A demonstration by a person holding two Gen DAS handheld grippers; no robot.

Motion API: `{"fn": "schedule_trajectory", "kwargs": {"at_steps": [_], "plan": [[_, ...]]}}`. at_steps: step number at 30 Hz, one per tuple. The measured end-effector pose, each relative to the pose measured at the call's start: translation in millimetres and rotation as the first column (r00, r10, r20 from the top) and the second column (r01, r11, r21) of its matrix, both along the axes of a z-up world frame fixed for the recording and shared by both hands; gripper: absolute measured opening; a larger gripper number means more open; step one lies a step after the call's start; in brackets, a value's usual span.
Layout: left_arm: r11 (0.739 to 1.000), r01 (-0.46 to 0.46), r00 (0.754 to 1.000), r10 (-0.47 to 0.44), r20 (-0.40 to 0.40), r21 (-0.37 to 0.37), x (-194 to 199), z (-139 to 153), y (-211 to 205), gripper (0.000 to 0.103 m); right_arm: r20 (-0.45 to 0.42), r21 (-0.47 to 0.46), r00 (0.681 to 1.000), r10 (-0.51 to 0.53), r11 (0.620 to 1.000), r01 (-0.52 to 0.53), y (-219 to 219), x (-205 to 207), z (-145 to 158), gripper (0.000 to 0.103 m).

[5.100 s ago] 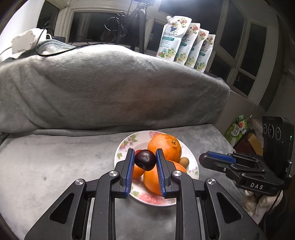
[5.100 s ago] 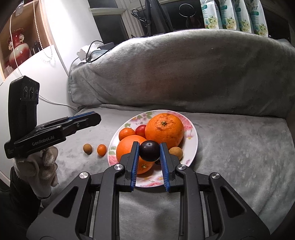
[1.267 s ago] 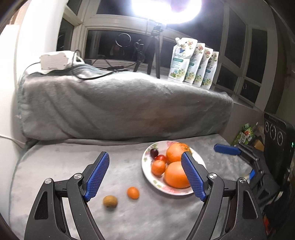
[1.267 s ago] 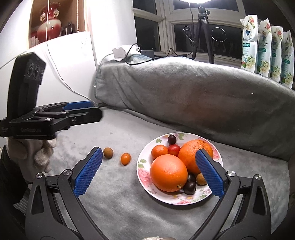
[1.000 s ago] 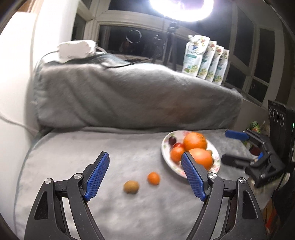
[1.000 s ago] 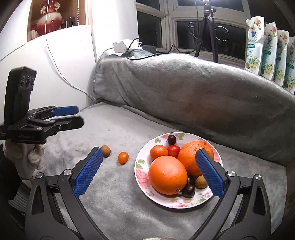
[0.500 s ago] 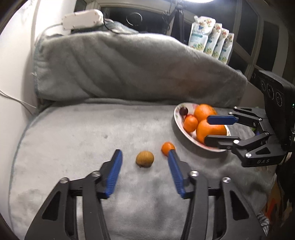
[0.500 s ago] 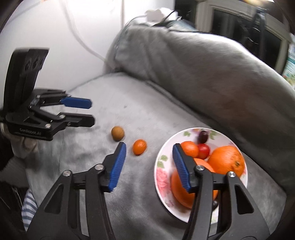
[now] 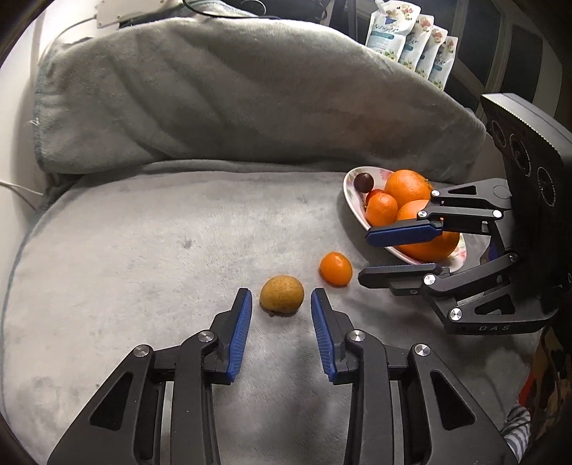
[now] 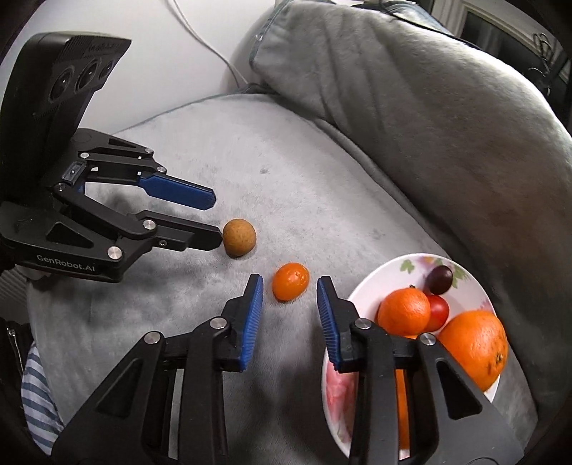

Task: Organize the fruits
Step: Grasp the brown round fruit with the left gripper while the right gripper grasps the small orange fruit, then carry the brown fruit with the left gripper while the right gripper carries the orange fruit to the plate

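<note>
A small brown round fruit (image 9: pixel 282 295) lies on the grey blanket, just ahead of and between the tips of my open left gripper (image 9: pixel 280 301). It also shows in the right wrist view (image 10: pixel 239 237). A small orange kumquat (image 10: pixel 290 281) lies just beyond the tips of my open right gripper (image 10: pixel 290 289); it also shows in the left wrist view (image 9: pixel 335 268). A flowered plate (image 10: pixel 461 270) at the right holds two big oranges, a mandarin (image 10: pixel 404 312), a red tomato and a dark plum (image 10: pixel 440 279). Both grippers are empty.
A rolled grey cushion (image 9: pixel 232 100) runs along the back of the blanket. Several refill pouches (image 9: pixel 411 39) stand on the sill behind it. A white wall and a cable (image 10: pixel 200 32) are at the left. The right gripper body (image 9: pixel 500 250) is close to the plate.
Both grippers have dropped lower and closer to the two loose fruits, and their jaws have narrowed from wide open. Earlier each gripper held a dark plum over the plate; both plums were let go.
</note>
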State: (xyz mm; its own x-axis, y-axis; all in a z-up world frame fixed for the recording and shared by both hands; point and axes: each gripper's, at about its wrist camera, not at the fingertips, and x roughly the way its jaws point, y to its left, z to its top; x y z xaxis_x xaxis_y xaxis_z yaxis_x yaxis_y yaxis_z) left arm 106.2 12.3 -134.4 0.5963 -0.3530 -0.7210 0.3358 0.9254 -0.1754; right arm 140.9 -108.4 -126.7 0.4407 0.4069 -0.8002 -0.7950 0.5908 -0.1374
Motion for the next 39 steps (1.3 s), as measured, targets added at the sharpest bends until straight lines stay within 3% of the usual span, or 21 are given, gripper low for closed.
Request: {"fn": "schedule_trajectory", "kwargs": {"at_steps": [19, 21, 39], "plan": [[0.999, 0.035, 0.998, -0.035, -0.047, -0.005, 18.6, -14.1, -5.8, 0.028, 0.004, -0.149, 0.997, 0.077, 0.986, -0.075, 27.2, 15.5, -22.3, 0.032], [0.999, 0.044, 0.998, -0.044, -0.052, -0.004, 19.6, -15.6, -7.7, 0.028, -0.003, -0.156, 0.997, 0.083, 0.984, -0.083, 29.6, 16.7, -25.6, 0.028], [0.999, 0.033, 0.998, -0.034, -0.049, -0.02, 19.3, -17.6, -7.4, 0.025, -0.012, -0.109, 0.998, 0.058, 0.992, -0.058, 24.8, 16.8, -22.0, 0.026]]}}
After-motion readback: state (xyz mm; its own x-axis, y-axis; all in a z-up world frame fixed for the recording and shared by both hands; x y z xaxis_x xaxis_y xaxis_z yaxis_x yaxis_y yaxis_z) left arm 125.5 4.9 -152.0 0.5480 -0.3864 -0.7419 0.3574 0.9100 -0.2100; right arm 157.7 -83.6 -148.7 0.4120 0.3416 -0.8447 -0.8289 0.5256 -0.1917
